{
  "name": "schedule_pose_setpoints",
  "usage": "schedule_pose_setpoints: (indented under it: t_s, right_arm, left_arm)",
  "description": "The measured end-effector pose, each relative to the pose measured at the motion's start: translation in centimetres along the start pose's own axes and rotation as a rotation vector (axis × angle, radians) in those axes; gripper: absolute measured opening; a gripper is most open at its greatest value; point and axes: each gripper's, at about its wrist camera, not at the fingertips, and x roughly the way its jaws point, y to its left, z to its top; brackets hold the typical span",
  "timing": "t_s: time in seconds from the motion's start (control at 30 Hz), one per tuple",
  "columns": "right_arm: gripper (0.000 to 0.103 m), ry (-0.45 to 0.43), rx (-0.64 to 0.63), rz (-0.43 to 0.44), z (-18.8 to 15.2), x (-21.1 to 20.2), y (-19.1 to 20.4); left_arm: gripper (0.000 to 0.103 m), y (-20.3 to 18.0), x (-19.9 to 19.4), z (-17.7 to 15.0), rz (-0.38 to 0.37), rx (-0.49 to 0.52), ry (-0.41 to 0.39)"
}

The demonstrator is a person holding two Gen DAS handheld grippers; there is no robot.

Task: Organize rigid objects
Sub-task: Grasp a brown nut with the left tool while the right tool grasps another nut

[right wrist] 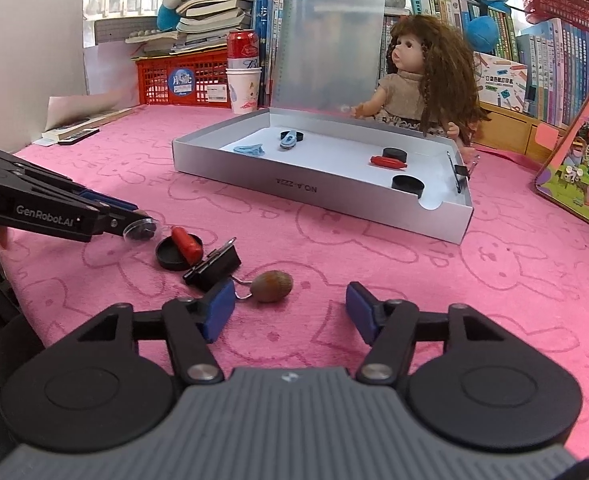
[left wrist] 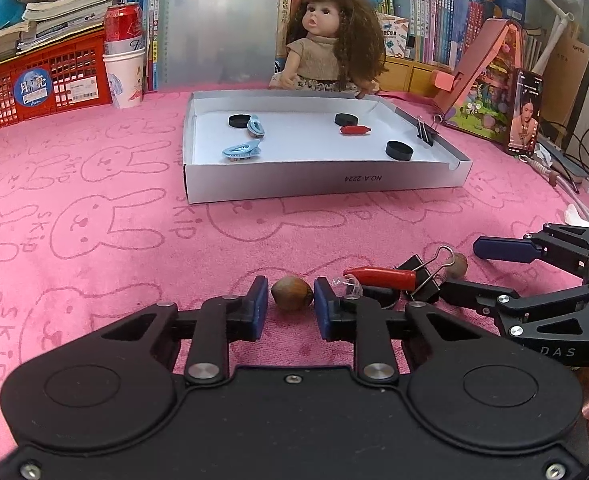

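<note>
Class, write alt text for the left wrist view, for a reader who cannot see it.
The left gripper is shut on a brown nut on a pink cloth. Beyond lies a white tray holding black caps, blue clips and a red piece.

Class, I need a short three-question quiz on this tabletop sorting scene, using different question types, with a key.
1. True or false: the left claw is closed on a brown nut.
2. How many black caps lie inside the white box?
3. What is clipped onto the box's right wall? A) a binder clip B) a spoon C) a coin

Key: 1 true; 2 three; 3 A.
</note>
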Motion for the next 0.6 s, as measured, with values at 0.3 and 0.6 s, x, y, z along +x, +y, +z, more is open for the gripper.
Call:
schedule_pose_setpoints:
  t_s: [0.3,0.6]
  right_arm:
    - [0.05,-0.007,-0.014,0.02,-0.05,-0.22,0.55]
    - [0.037,-0.012,-0.028,0.033,0.07,-0.19,1.04]
  left_arm:
    - [0.024,-0.1,-0.04,-0.05,0.003,0.003,-0.004]
    - [0.022,0.09,-0.05,0.01,0.002,-0.006,-0.002]
